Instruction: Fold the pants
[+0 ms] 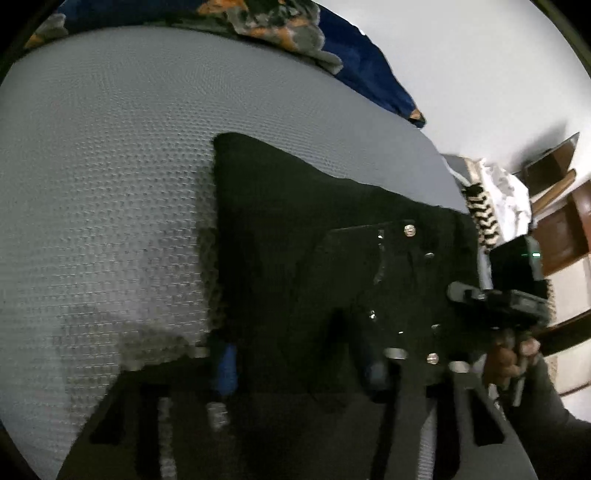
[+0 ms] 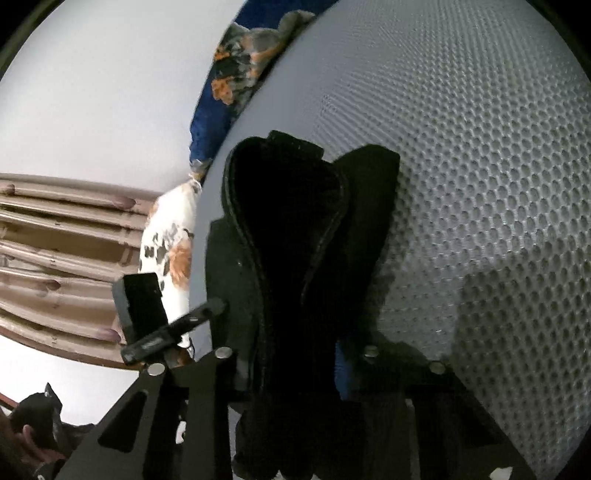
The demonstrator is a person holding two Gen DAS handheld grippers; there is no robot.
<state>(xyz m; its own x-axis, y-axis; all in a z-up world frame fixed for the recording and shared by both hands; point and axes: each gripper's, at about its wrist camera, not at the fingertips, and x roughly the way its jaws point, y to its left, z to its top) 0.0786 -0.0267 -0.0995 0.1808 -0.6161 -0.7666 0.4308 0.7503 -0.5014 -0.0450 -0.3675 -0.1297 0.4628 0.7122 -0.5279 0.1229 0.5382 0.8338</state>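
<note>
Two hand-held grippers are closed on one pair of black fabric pants [image 1: 295, 221]: the left gripper [image 1: 303, 369] is clamped on a flat edge, the right gripper [image 2: 295, 369] on a bunched, raised fold. The pants are spread on a grey honeycomb-textured mattress [image 1: 110, 166]. Farther off, a blue, orange-patterned blanket [image 1: 295, 33] is heaped against a white wall [image 1: 461, 74].

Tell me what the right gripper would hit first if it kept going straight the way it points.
Most likely the black pants bunched directly ahead of the right gripper; behind them lies the grey textured mattress. Depth is hard to judge here.
</note>
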